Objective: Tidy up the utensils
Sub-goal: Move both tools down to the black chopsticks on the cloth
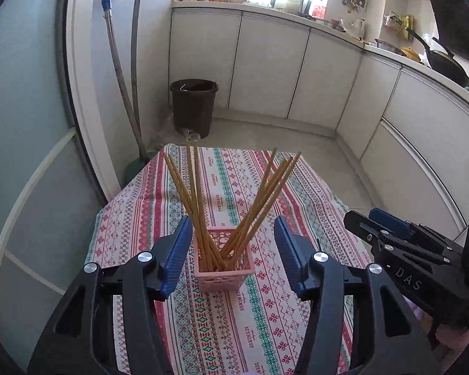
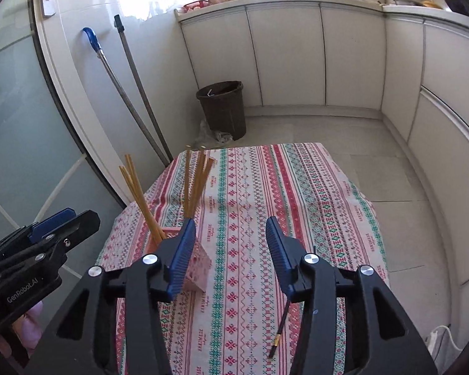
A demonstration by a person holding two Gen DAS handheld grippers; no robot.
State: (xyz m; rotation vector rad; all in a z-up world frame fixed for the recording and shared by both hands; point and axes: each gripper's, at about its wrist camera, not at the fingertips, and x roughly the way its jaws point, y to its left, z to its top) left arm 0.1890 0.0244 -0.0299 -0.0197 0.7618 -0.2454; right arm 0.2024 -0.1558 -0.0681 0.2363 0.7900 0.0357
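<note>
Left wrist view: the left gripper [image 1: 233,250] is seen with its blue pads spread apart and nothing pressed between them. The pink basket [image 1: 223,270] is framed in the gap, farther along the table, apart from both pads. A bundle of wooden chopsticks [image 1: 203,206] is stood in the basket; they are fanned into two groups, leaning left and right, because the basket is wider than the bundle and each stick is propped against the rim. The basket is set upright on the patterned tablecloth [image 1: 265,312], near the middle of the table. The right gripper [image 1: 400,237] is noted at the right edge, beside the basket and apart from it.

Right wrist view: the right gripper [image 2: 231,247] is likewise held open, with only cloth visible between its pads. A single dark chopstick [image 2: 279,328] with a gold band near its end is found lying flat on the tablecloth [image 2: 297,187], partly hidden under the right-hand finger. It is judged to be the item not yet sorted; a downward reach and a pinch along its thin shaft would be called for. The basket is seen to the left, behind the left-hand finger.

Beyond the table: a dark bin [image 2: 223,109], two long handles [image 2: 134,93] leaned against the wall, and white cabinets [image 2: 297,56] are recorded.
</note>
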